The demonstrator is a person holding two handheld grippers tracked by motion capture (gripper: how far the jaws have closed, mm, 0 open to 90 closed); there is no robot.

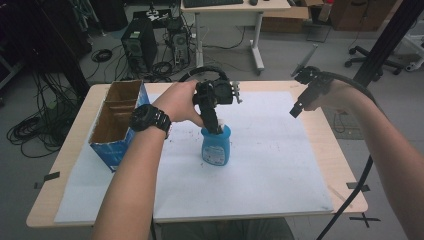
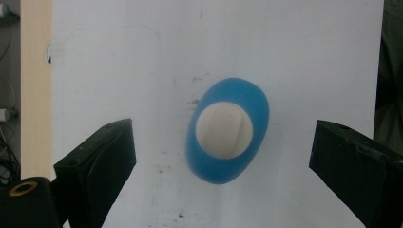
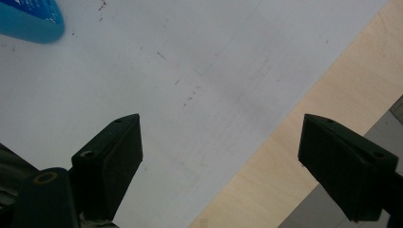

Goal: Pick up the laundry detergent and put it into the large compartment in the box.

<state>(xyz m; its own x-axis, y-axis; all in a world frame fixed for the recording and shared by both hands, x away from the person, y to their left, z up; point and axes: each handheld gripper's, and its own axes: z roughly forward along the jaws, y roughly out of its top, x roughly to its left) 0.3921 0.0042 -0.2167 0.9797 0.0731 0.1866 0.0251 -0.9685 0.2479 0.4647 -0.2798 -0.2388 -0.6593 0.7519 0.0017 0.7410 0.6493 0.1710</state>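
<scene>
My left gripper (image 2: 223,166) hung point-down over the blue bottle (image 2: 228,130), jaws spread wide to either side of its white cap (image 2: 223,129) and touching nothing. The bottle (image 1: 216,145) stood upright near the middle of the white sheet (image 1: 280,165), with the cardboard box (image 1: 117,122) off at the table's left. My right gripper (image 1: 296,111) hovered near the sheet's right edge, jaws apart and empty.
</scene>
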